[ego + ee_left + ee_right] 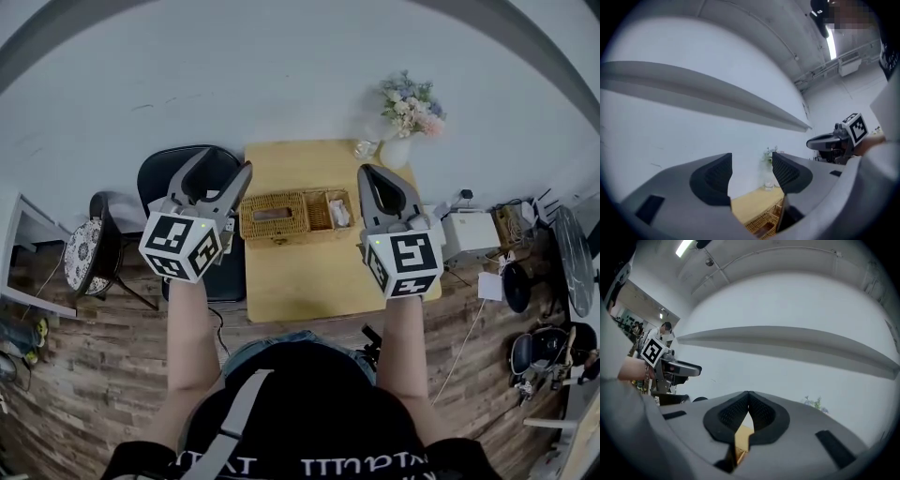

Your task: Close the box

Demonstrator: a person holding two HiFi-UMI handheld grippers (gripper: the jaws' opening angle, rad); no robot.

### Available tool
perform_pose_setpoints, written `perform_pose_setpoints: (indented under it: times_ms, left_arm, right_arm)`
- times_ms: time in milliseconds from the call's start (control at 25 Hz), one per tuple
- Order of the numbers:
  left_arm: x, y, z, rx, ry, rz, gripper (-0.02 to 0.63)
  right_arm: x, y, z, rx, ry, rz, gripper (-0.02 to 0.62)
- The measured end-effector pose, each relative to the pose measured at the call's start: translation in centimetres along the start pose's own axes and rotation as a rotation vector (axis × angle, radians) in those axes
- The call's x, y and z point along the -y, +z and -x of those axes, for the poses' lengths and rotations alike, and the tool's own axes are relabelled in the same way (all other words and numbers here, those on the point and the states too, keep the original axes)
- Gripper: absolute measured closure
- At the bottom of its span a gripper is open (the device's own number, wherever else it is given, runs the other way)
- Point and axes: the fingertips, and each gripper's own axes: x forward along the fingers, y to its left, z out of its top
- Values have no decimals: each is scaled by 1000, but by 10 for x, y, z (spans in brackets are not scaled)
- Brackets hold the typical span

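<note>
**Two grippers up, one wicker box on the surface between them**

Far left, two chairs on the plank floor (pixel 56 394). One is a chair with a round patterned cushion (pixel 86 253). The other is a black chair (pixel 159 173) beside the pale wooden surface (pixel 291 281).

Now the left gripper (pixel 225 161), grey and smooth, with its black-and-white marker cube. Its own view shows the fingers (pixel 712 180) spread wide, ribbed dark pads facing each other. Nothing sits between them, just white wall beyond.

Centre stage is the one box (pixel 274 217), rectangular, woven wicker, honey-brown. It lies mid-surface, in the head view between the two grippers and touched by neither. It has two sections: the left has a woven top with a dark oblong slot. The smaller right one is open, with something white inside.

Over to the right gripper (pixel 368 173), with one more marker cube. Its ribbed pads meet at the tips, gripping nothing.

Behind it, at the back corner, stand one small glass (pixel 364 148) and one rounded white vase (pixel 396 150) of pastel flowers (pixel 411 101).
</note>
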Motion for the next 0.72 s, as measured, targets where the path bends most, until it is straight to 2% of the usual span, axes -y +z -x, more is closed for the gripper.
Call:
perform_pose_setpoints:
  times_ms: [160,200,240,280,400,720]
  left_arm:
    - [-8,20,8,45,34,-33,341]
    - [-12,25,11,52,59,-49,393]
    - [-15,29,14,60,85,-70,548]
    - [-16,33,17,65,100,-92,595]
    - [-16,42,20,80,109,-129,595]
    - [-19,50,21,79,162,-165,595]
  right_arm:
    - [8,9,2,26,-24,11,581]
    - [10,10,3,31,-31,7,581]
    - [12,12,3,37,-37,3,580]
    - [13,14,4,43,-43,-1,580]
    - [16,20,6,63,-57,-7,581]
    - [20,32,9,110,-64,-17,581]
